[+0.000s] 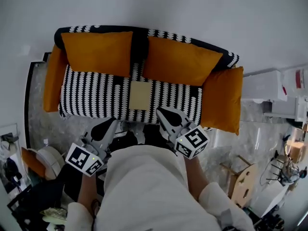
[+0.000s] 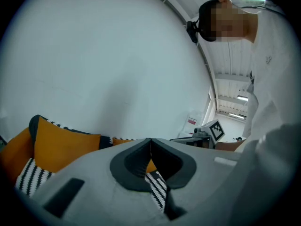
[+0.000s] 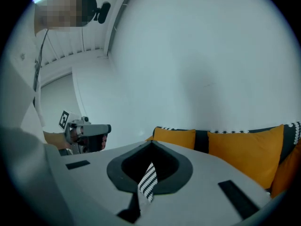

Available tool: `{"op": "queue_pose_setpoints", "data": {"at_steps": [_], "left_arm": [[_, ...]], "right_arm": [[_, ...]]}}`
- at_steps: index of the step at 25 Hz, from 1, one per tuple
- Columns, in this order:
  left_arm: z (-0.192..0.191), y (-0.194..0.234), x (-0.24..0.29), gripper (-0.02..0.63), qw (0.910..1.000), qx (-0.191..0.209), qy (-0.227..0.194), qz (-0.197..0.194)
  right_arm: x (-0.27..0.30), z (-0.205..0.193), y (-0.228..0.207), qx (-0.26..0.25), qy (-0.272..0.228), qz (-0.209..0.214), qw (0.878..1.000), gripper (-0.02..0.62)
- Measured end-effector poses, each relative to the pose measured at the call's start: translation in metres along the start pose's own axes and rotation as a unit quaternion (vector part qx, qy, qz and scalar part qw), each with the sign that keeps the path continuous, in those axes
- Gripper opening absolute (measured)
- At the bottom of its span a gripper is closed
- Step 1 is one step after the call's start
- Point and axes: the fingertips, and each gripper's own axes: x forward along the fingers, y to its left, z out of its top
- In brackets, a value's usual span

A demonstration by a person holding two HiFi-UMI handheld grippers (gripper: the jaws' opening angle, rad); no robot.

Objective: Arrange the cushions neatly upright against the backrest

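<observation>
Head view had two orange fabric cushions (image 1: pixel 98 52) upright against the backrest of the black-and-white patterned sofa (image 1: pixel 96 97), with the left gripper (image 1: pixel 111 123) and right gripper (image 1: pixel 162 111) just short of the seat, left gripper view showed jaws clenched on nothing, right gripper view ditto, so I reckon they needed opening wide before pinching the orange end cushions (image 1: pixel 224 100) by the arms.

The person's grey plastic left gripper (image 1: pixel 109 125), with its black-and-white marker cube, is held low in front of the torso, its jaws pressed together on nothing. The matching right gripper (image 1: pixel 161 112) sits near it, also closed and empty. The bare left forearm (image 1: pixel 86 191) and right forearm (image 1: pixel 195 177) seem bent at the elbow.
</observation>
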Motion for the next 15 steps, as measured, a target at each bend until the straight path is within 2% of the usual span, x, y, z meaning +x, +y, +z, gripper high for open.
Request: {"op": "queue_pose_setpoints", "data": {"at_steps": [8, 15], "left_arm": [[-0.004, 0.029, -0.053, 0.012, 0.9998, -0.011, -0.006, -0.015], [-0.01, 0.033, -0.067, 0.012, 0.9991, -0.009, -0.002, -0.042]], "right_arm": [[0.031, -0.025, 0.072, -0.012, 0.02, 0.006, 1.0, 0.006], [0.031, -0.024, 0.1, -0.017, 0.006, -0.005, 1.0, 0.006]]}}
